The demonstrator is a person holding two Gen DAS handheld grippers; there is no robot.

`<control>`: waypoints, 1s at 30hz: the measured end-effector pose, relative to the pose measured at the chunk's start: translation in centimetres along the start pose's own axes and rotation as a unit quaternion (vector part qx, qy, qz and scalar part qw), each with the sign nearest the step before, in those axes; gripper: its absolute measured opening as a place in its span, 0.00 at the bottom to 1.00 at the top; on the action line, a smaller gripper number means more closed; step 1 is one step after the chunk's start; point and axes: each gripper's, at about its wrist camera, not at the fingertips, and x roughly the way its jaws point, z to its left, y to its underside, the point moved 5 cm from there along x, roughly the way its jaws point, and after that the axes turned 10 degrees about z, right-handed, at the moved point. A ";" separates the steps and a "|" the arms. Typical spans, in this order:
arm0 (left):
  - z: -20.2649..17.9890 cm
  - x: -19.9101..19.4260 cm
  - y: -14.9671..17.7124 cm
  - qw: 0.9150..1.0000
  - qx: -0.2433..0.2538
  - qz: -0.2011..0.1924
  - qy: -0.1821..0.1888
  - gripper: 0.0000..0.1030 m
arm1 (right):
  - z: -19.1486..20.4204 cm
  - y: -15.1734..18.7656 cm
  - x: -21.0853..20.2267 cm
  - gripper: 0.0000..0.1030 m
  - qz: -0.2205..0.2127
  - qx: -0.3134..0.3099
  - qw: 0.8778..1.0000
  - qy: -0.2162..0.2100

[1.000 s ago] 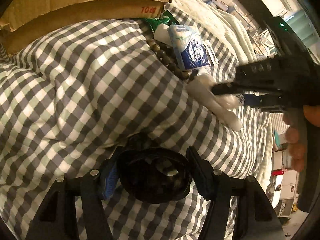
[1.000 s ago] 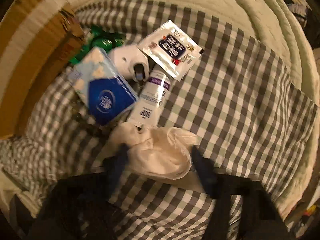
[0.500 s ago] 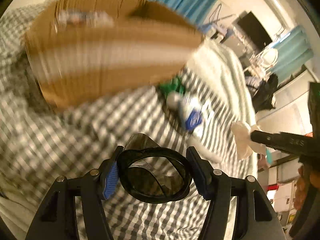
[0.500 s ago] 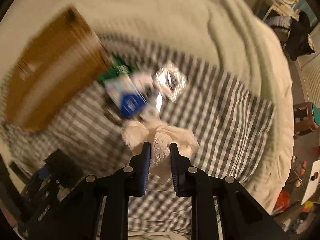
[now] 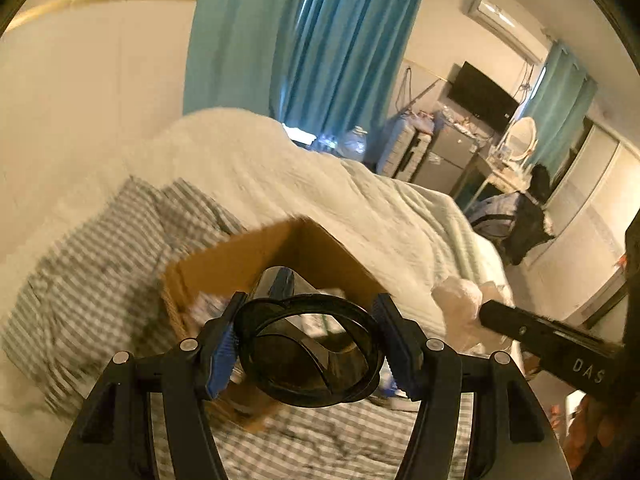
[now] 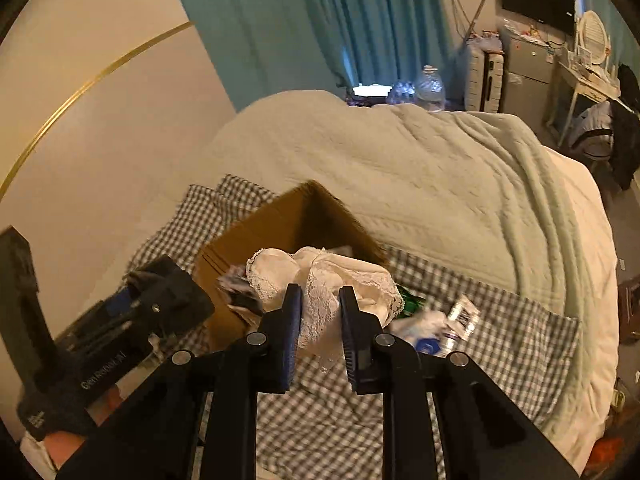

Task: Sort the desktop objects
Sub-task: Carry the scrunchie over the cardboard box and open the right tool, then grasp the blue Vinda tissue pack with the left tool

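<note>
So both grippers are up above the cardboard box (image 6: pixel 280 232) on the checked sheet (image 6: pixel 500 344). Left gripper (image 5: pixel 308 344) is clamped on dark goggles (image 5: pixel 308 356), right gripper (image 6: pixel 320 312) just pinched tight on a white lacy cloth (image 6: pixel 320 276). Few small packets (image 6: pixel 432 332) lie right of the box.

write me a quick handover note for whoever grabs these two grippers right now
Left gripper: shut on the folded sunglasses, held up in front of the open cardboard box.
Right gripper: shut on the white lace cloth, lifted near the box; its jaws have just been closing.
Done: both items picked up off the checked sheet.
Left: drop both, presumably into the box, then clear the blue tissue pack and silver sachet on the sheet.
</note>
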 end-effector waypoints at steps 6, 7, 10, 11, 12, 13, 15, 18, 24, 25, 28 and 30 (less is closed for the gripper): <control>2.9 2.6 0.5 0.999 0.019 -0.001 -0.030 0.63 | 1.6 -1.3 4.1 0.18 -0.006 0.000 1.000 -0.028; 3.0 2.8 0.3 0.999 0.026 -0.007 -0.041 0.63 | 1.4 -1.4 4.9 0.18 -0.003 0.000 1.000 -0.026; 3.8 3.3 -0.2 0.999 0.015 -0.009 -0.030 0.63 | 1.1 -2.5 6.9 0.18 0.003 0.006 0.999 -0.035; 4.2 3.6 -0.4 1.000 -0.001 -0.005 -0.018 0.63 | 1.0 -3.0 7.3 0.18 0.001 0.011 0.999 -0.050; 4.5 4.1 -0.5 1.000 -0.015 -0.003 -0.009 0.63 | 0.9 -3.3 7.5 0.18 -0.002 0.015 0.998 -0.059; 4.6 4.6 -0.6 1.000 -0.022 -0.004 -0.008 0.63 | 0.9 -3.7 7.8 0.18 -0.006 0.017 0.998 -0.064; 4.3 5.3 -0.6 1.000 -0.014 -0.008 -0.022 0.64 | 0.7 -4.2 8.3 0.19 -0.009 0.015 0.998 -0.063; 3.3 5.9 -0.6 0.999 0.013 -0.018 -0.025 0.78 | 0.5 -4.6 8.4 0.52 -0.016 0.013 0.998 -0.062; 0.2 4.5 0.1 0.998 0.058 -0.035 -0.018 0.88 | -1.2 -4.8 6.3 0.55 -0.037 0.024 0.997 -0.057; -0.3 4.3 0.3 0.997 0.064 -0.038 -0.019 0.89 | -1.6 -4.6 5.7 0.55 -0.040 0.026 0.997 -0.054; -2.1 3.3 1.3 0.995 0.085 -0.045 -0.026 0.89 | -2.8 -4.0 3.8 0.55 -0.050 0.028 0.998 -0.041; -3.4 2.6 2.2 0.993 0.100 -0.053 -0.038 0.89 | -4.0 -3.2 2.1 0.55 -0.060 0.026 0.997 -0.028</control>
